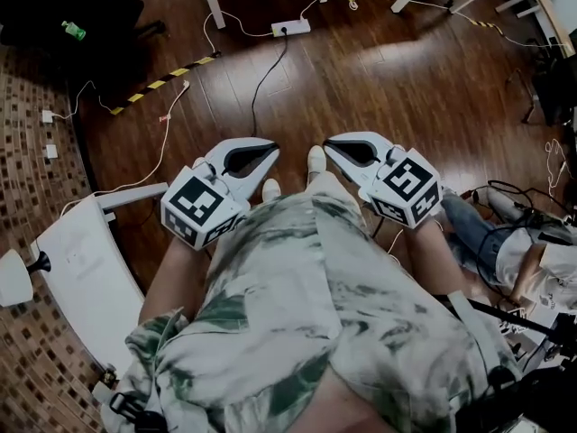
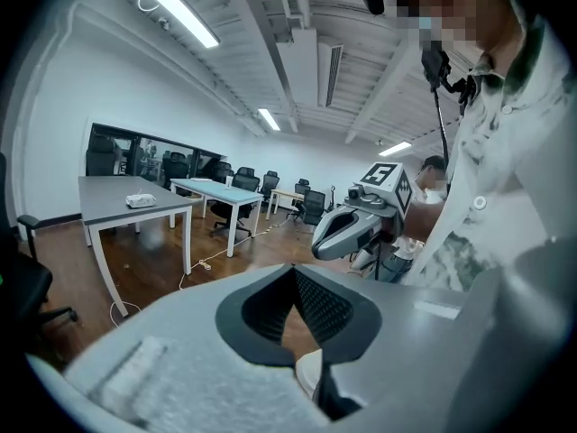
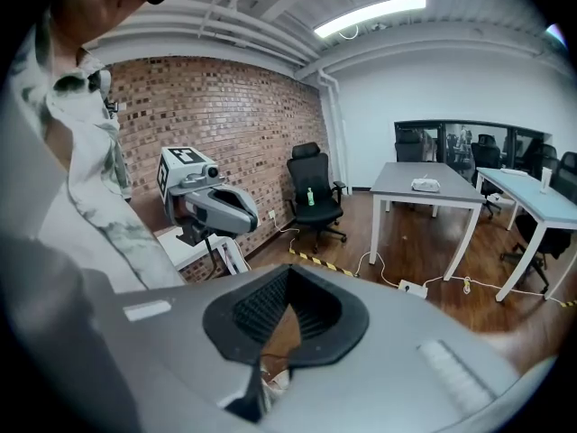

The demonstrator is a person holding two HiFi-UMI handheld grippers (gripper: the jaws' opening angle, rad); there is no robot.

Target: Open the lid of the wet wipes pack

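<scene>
At waist height, left gripper (image 1: 269, 150) and right gripper (image 1: 332, 144) jaws pressed together, empty. Likely wipes pack (image 2: 140, 201) on distant grey table (image 2: 104, 195). Approach, spread jaws before lid.

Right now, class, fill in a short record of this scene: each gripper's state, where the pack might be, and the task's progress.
left gripper: jaws together, nothing between them, held at the person's waist
right gripper: the same, beside the left, not touching it
small white item: on the grey table across the room; too small to identify
lid: not yet touched
</scene>
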